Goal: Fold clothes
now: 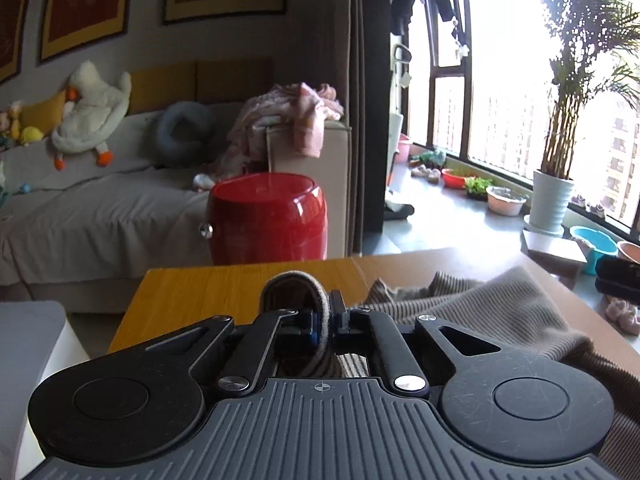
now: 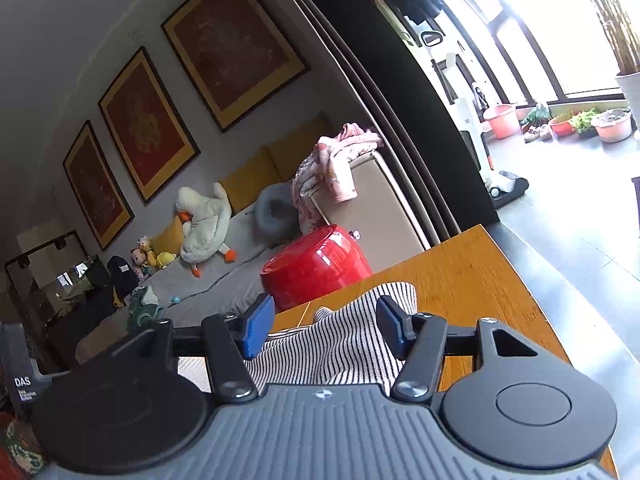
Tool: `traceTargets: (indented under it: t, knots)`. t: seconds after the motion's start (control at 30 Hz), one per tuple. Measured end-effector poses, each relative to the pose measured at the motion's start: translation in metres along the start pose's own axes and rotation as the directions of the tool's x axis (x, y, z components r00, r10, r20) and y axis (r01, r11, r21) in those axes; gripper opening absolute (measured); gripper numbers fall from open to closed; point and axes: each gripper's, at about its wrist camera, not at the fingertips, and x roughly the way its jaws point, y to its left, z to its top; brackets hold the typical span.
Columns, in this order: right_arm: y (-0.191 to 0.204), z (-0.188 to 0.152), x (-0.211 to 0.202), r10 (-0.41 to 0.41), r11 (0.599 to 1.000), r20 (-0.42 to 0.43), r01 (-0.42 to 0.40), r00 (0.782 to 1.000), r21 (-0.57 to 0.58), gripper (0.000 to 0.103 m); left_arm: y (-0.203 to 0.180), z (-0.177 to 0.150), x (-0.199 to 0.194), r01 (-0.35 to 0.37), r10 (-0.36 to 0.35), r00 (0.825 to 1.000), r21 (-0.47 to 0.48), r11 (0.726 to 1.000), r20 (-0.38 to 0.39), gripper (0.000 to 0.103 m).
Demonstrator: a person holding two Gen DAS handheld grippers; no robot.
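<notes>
A beige ribbed knit garment (image 1: 496,312) lies bunched on the wooden table (image 1: 224,292), spreading to the right. My left gripper (image 1: 326,316) is shut on a thick rolled edge of it, which loops up over the fingertips. In the right wrist view the same garment (image 2: 340,344) shows as a striped fold lying on the table (image 2: 472,280). My right gripper (image 2: 322,330) is open just above it, its blue pads (image 2: 256,330) spread to either side of the cloth without touching.
A red round stool (image 1: 266,220) stands past the table's far edge, before a grey sofa (image 1: 88,208) with a plush goose (image 1: 94,116) and pink clothes (image 1: 292,116). Potted plants and basins line the window at right (image 1: 552,196). A white object (image 1: 32,344) sits left.
</notes>
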Motion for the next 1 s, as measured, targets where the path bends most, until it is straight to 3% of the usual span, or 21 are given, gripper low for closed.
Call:
traceTargets:
  t: [0.1,0.27,0.43,0.53,0.6,0.67,0.73,0.87,0.93,1.0]
  knots:
    - [-0.001,-0.001,0.001,-0.004,1.0,-0.007,0.004,1.0,0.007,0.058,0.004,0.006,0.006,-0.037,0.036,0.999,0.02,0.999,0.028,0.007]
    - [-0.004,-0.003,0.004,-0.007,1.0,-0.03,0.007,1.0,0.017,0.061,0.015,-0.018,0.03,-0.052,0.055,0.996,0.032,0.998,-0.075,0.009]
    - [-0.005,-0.005,0.006,-0.01,1.0,-0.052,0.011,0.999,0.018,0.065,0.03,-0.033,0.032,-0.093,0.096,0.989,0.036,0.995,-0.113,0.023]
    - [-0.003,-0.006,0.006,-0.013,1.0,-0.057,0.013,0.998,0.007,0.065,0.039,-0.027,0.024,-0.108,0.105,0.987,-0.016,0.994,-0.12,0.031]
    - [-0.001,-0.006,0.007,-0.014,1.0,-0.058,0.015,0.998,0.003,0.066,0.046,-0.022,0.018,-0.115,0.107,0.987,-0.061,0.992,-0.121,0.03]
    - [-0.002,-0.006,0.007,-0.016,1.0,-0.06,0.016,0.998,0.004,0.066,0.05,-0.016,0.005,-0.083,0.072,0.993,-0.124,0.989,-0.094,0.03]
    - [-0.001,-0.006,0.007,-0.015,1.0,-0.064,0.016,0.998,0.002,0.066,0.05,-0.012,-0.005,-0.006,-0.008,0.997,-0.184,0.983,-0.074,0.032]
    - [0.003,-0.008,0.008,-0.015,1.0,-0.074,0.013,0.997,-0.022,0.066,0.033,-0.02,-0.002,0.133,-0.161,0.981,-0.23,0.964,-0.106,0.045]
    - [0.005,-0.009,0.009,-0.018,0.999,-0.08,0.015,0.997,-0.035,0.066,0.024,-0.033,0.007,0.154,-0.19,0.972,-0.233,0.96,-0.138,0.054]
    - [0.006,-0.009,0.011,-0.021,0.999,-0.089,0.018,0.996,-0.041,0.066,0.019,-0.048,0.017,0.144,-0.178,0.971,-0.205,0.968,-0.162,0.056]
